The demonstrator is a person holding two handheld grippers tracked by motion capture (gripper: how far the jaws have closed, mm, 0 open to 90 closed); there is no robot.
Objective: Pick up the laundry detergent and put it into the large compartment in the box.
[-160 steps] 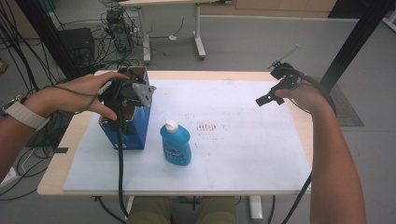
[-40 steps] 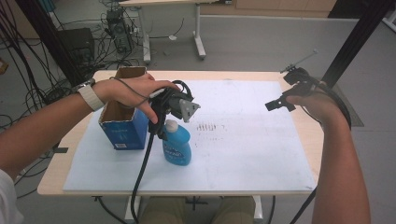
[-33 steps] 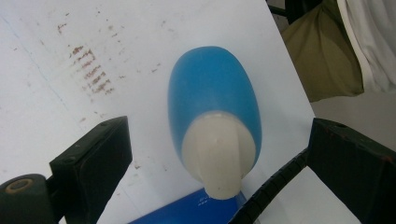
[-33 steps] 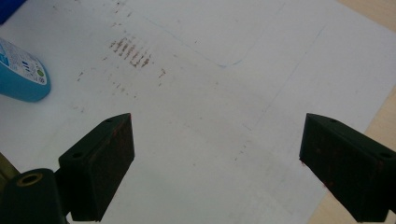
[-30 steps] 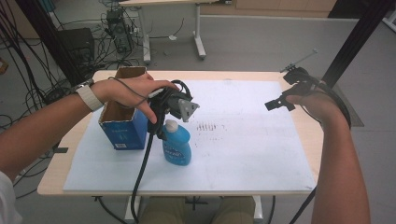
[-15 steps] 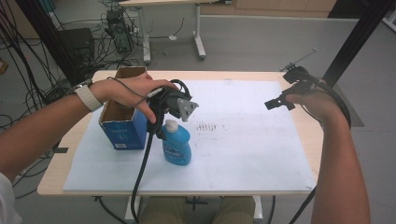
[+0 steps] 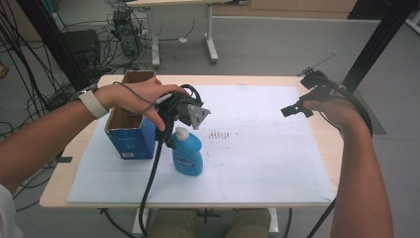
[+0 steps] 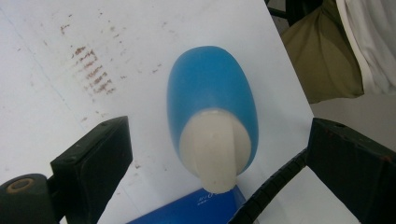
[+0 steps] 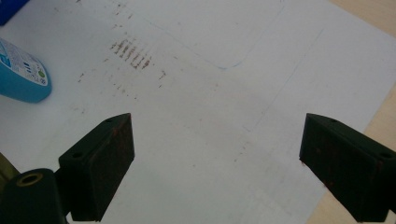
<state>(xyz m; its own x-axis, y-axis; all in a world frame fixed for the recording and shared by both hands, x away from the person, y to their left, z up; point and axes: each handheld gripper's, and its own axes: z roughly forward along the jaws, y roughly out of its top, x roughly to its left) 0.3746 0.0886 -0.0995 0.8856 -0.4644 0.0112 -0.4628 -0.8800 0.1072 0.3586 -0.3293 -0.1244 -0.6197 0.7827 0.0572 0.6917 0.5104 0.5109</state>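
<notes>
High view: the left claw (image 7: 173, 130) hangs directly over the white cap of the blue bottle (image 7: 187, 152), which stands upright on the white sheet (image 7: 257, 163) of the counter, just right of the open blue box (image 7: 130, 133). In the left gripper view the jaws stand wide, the cap between them but untouched. The right claw (image 7: 297, 106), equally wide, idles at the far right. Step in hand: approach. The next move likely calls for lowering, then closing on the bottle's neck.
</notes>
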